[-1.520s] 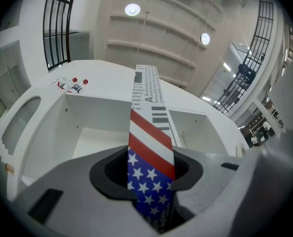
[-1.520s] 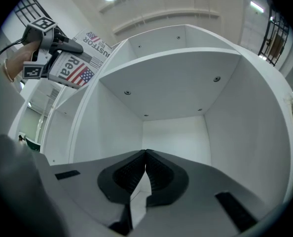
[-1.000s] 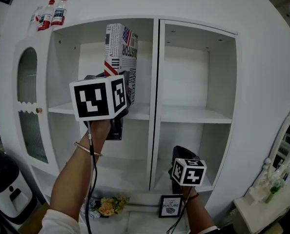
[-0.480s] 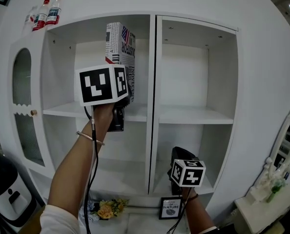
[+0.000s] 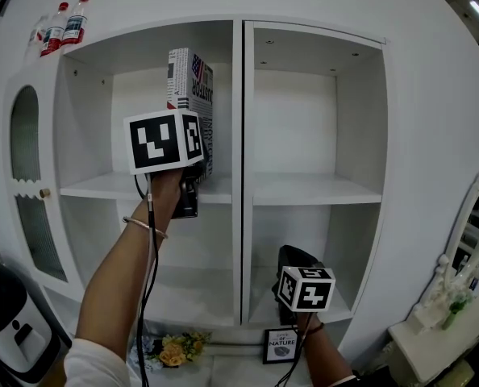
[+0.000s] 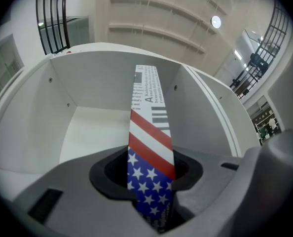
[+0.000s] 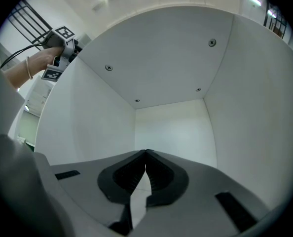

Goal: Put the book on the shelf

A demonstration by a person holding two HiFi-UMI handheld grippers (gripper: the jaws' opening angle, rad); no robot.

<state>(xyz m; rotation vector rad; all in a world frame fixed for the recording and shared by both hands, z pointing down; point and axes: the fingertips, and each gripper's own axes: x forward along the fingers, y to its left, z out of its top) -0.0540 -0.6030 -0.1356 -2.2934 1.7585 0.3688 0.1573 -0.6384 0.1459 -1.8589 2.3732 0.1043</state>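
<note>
Head view: the left gripper [image 5: 193,166] is raised toward the white cabinet [image 5: 433,119] at about eleven o'clock in the picture, its jaws pinching the book [image 5: 189,87] by the lower end, so that the book stands upright with its spine toward the camera; the book is inside the mouth of the upper-left compartment, at that compartment's three o'clock side, just beside the central divider [image 5: 241,135]; its lower edge is level with the shelf board [image 5: 94,185], but the marker cube and the hand hide whether it rests there. In the left gripper view the left gripper [image 6: 149,181] shows both pads closed on the flag-patterned cover of the book [image 6: 147,112], which runs up toward twelve o'clock into the bare compartment. The right gripper [image 5: 292,256] hangs low at about five o'clock, facing the lower-right compartment; in the right gripper view the right gripper [image 7: 145,162] has its jaws pressed together at the tips with nothing between them. By my reading the carrying is done and the book is almost placed; what is left is to settle it on the board, let go, and draw the left gripper clear without tipping it.
</note>
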